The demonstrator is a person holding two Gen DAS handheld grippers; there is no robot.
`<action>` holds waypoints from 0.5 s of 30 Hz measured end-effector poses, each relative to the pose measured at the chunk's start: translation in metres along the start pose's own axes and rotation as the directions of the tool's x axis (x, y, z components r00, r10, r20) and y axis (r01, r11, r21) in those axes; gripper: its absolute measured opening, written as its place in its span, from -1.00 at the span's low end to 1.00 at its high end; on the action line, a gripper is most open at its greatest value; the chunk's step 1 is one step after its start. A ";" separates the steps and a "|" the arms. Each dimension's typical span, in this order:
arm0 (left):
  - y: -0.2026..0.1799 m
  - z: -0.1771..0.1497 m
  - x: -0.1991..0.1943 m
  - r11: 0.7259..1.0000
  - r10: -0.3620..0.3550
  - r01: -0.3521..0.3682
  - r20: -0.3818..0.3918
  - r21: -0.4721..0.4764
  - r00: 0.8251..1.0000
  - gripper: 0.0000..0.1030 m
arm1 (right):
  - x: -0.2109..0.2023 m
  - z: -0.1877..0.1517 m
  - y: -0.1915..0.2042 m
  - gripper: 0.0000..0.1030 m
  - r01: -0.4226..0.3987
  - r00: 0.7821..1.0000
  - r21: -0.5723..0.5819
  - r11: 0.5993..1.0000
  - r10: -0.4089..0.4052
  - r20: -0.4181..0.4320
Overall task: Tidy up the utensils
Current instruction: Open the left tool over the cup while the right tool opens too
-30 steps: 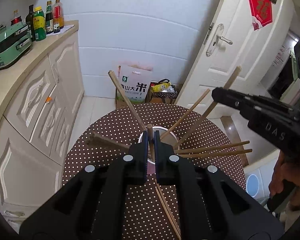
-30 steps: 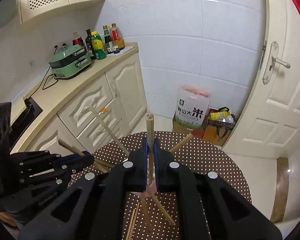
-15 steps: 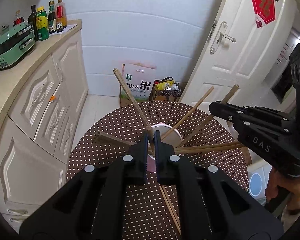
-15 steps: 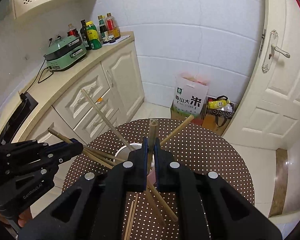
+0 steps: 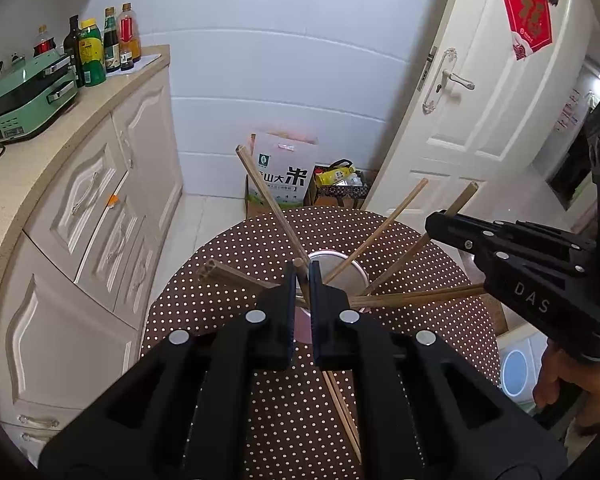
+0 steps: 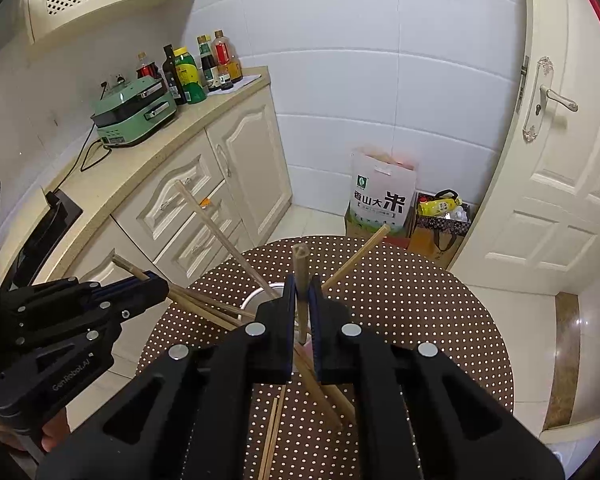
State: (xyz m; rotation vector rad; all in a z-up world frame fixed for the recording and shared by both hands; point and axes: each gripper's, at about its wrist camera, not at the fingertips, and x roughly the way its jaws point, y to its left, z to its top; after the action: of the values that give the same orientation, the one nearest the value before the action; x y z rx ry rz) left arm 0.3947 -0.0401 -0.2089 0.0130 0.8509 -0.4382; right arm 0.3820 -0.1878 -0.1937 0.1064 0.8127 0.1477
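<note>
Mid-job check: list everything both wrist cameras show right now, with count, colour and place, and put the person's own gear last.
table: one, round, brown cloth with white dots, centre.
cup: one, pale rim, mid-table, chopsticks fanning out of it.
chopsticks: several, wooden; most lean in the cup, some lie loose on the cloth.
green cooker: one, on the counter.
bottles: about six, mixed colours, counter's far end.
cabinets: cream, under the counter.
rice bag: one, white, on the floor by the wall.
door: one, white, right of the table.
left tongs: black, shut on one chopstick.
right tongs: black, shut on one chopstick.
hand: one, holding the right tongs' handle.
</note>
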 end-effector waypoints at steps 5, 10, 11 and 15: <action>0.002 -0.002 -0.013 1.000 -0.001 0.002 0.045 -0.015 0.999 0.18 | -0.011 0.001 0.000 -0.63 -0.002 1.000 0.009 1.000 0.002 0.023; 0.001 -0.002 -0.024 1.000 -0.016 0.016 0.068 -0.011 0.998 0.18 | -0.024 0.000 -0.001 -0.57 0.001 0.999 0.029 1.000 -0.003 0.053; 0.001 -0.002 -0.025 1.000 -0.016 0.017 0.068 -0.012 0.998 0.18 | -0.026 -0.001 0.000 -0.57 0.001 0.998 0.032 0.999 -0.003 0.055; 0.002 -0.004 -0.033 1.000 -0.012 0.013 0.080 -0.018 0.997 0.18 | -0.036 -0.006 0.001 -0.55 0.001 0.998 0.047 0.999 -0.004 0.068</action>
State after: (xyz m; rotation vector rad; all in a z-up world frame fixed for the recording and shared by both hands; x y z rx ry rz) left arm 0.3735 -0.0255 -0.1877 -0.0264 0.7769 -0.4402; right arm 0.3537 -0.1924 -0.1719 0.1541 0.7482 0.1221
